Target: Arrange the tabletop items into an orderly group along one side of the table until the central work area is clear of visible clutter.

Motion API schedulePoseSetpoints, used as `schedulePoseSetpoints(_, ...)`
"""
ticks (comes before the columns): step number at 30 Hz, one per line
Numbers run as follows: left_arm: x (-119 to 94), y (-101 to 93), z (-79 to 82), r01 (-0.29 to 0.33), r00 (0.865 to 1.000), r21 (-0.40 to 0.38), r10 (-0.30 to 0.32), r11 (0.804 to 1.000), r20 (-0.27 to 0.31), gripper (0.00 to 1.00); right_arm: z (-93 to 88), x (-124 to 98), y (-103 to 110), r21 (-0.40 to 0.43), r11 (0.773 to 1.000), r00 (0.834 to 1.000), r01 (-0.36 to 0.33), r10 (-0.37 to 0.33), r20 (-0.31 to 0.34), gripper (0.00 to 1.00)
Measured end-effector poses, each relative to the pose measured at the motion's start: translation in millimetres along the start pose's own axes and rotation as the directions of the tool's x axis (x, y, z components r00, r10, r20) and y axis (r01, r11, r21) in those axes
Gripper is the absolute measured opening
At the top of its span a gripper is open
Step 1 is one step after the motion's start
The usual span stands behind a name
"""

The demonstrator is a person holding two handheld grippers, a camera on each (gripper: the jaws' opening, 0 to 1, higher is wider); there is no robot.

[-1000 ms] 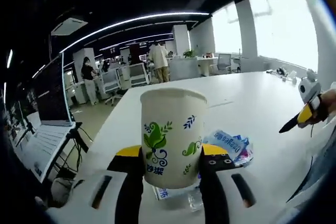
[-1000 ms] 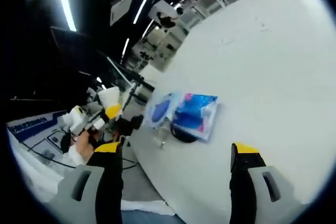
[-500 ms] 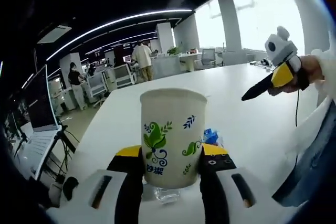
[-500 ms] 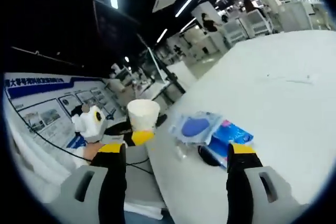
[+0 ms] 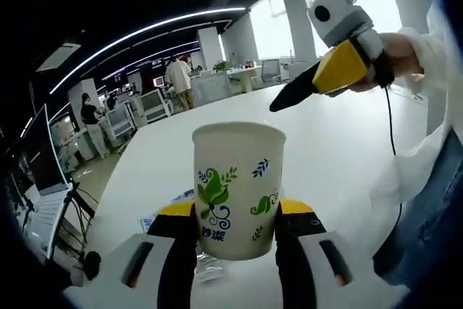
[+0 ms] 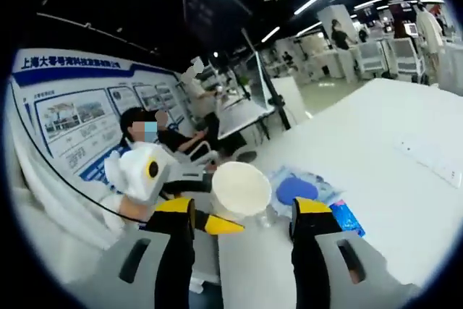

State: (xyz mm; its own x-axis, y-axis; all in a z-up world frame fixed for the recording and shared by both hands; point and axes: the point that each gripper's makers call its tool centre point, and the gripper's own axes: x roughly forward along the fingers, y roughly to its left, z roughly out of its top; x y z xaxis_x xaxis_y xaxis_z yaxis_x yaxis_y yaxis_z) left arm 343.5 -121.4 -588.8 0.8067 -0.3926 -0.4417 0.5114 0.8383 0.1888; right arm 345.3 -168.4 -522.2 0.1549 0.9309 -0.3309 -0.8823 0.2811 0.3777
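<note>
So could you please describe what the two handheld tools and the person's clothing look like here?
The left tool has black jaws with yellow tips rising from pale grey housings with dark slots. The right tool, seen in the left gripper view, has a yellow body, a black pointed jaw and a thin black cable trailing down. The person wears a white sleeve and blue jeans.
</note>
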Motion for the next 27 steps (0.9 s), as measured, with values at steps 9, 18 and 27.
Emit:
schedulePoseSetpoints(9,-3.9,-8.4,-3.1,-0.009,1.000,0.041,0.010,0.999,-0.020,0.42,-12.7,21.3,26.5,-0.016,0.993,0.989,-0.120,0.119,-0.086,0.31)
schedulePoseSetpoints(18,-6.8,-14.4,-9.1,0.001,0.999,0.073,0.002,0.997,-0.043,0.42,-27.9,29.4,33.5,-0.031,0.985,0.974,-0.169,0.162,-0.157,0.02)
schedulePoseSetpoints(27,-3.1,-15.2,-15.6,0.011,0.999,0.070,-0.007,0.997,-0.049,0.42,-30.1,33.0,34.4,-0.018,0.985,0.971,-0.171,0.166,-0.170,0.00)
